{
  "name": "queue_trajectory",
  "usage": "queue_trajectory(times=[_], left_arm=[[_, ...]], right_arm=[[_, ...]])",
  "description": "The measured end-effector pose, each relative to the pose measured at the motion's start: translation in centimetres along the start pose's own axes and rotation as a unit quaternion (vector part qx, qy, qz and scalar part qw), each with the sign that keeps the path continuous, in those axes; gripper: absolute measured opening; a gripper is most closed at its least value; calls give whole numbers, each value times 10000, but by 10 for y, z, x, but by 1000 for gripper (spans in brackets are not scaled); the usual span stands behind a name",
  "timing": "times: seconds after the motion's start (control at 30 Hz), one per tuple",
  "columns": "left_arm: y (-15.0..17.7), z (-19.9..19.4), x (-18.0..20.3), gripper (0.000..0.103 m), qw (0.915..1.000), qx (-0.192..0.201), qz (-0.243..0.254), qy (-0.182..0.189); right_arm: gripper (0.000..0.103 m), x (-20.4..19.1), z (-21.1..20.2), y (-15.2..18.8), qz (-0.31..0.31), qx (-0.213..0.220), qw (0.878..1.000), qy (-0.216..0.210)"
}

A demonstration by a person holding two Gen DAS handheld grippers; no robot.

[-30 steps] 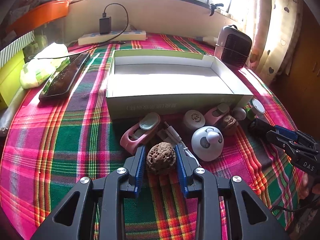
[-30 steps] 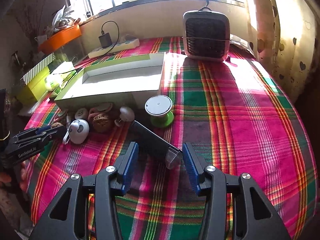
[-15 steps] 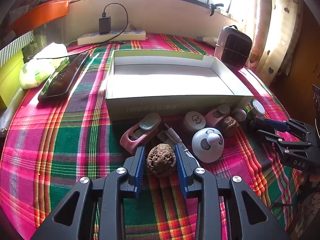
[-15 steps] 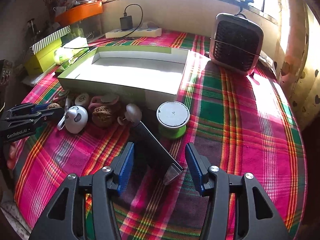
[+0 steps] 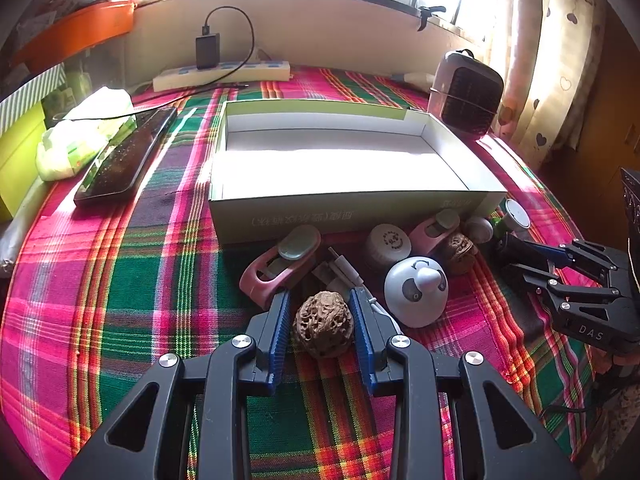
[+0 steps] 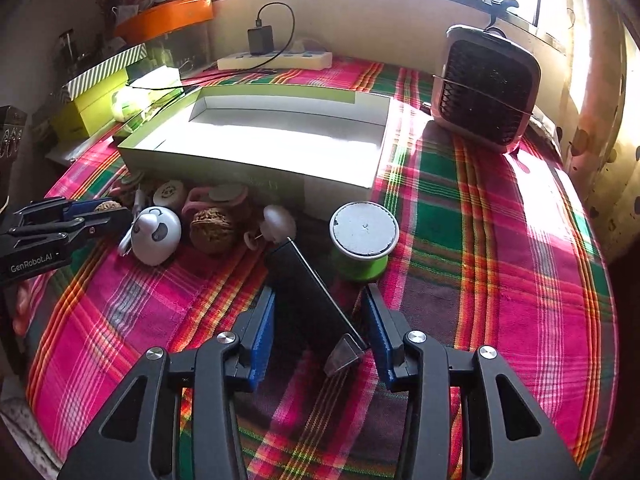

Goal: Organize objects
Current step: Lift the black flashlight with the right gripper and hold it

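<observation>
My left gripper (image 5: pixel 320 300) is open around a brown walnut (image 5: pixel 323 328) that lies on the plaid cloth; the pads do not touch it. My right gripper (image 6: pixel 318 300) is open around a black flat device (image 6: pixel 306 292) that lies slanted between its fingers. An empty white and green box (image 5: pixel 340 212) stands behind a row of small things: a pink clip (image 5: pixel 280 264), a white panda toy (image 5: pixel 416 292), a second walnut (image 6: pixel 212 230), a white round cap (image 5: pixel 389 242) and a green spool (image 6: pixel 363 236).
A small heater (image 6: pixel 486 88) stands at the back right. A power strip with a charger (image 5: pixel 222 72) lies under the window. A black phone (image 5: pixel 126 156) and a green-white pack (image 5: pixel 84 136) lie left of the box. Yellow boxes (image 6: pixel 96 96) stand at the far left.
My right gripper has moved closer around the black device and swung its view left. My left gripper has stayed around the walnut.
</observation>
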State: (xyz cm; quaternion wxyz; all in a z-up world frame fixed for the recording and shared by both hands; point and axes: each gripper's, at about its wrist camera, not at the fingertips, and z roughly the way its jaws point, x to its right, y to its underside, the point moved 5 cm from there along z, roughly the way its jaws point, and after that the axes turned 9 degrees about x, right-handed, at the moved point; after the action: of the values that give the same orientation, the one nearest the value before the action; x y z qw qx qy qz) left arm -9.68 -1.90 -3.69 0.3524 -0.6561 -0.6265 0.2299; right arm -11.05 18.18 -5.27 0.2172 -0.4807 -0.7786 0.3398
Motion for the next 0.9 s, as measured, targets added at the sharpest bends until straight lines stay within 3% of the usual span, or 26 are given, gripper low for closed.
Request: queue_trajectory(times=[0.13, 0.23, 0.9], left_arm=[[0, 0, 1, 28, 10000, -1, 5, -3], [0, 0, 1, 28, 10000, -2, 9, -4], [0, 0, 1, 26, 10000, -4, 11, -12]], right_arm=[[40, -2, -1, 0, -3, 8, 10000, -15], [29, -4, -1, 0, -13, 19, 10000, -63], [25, -5, -2, 1, 33, 36, 10000, -48]])
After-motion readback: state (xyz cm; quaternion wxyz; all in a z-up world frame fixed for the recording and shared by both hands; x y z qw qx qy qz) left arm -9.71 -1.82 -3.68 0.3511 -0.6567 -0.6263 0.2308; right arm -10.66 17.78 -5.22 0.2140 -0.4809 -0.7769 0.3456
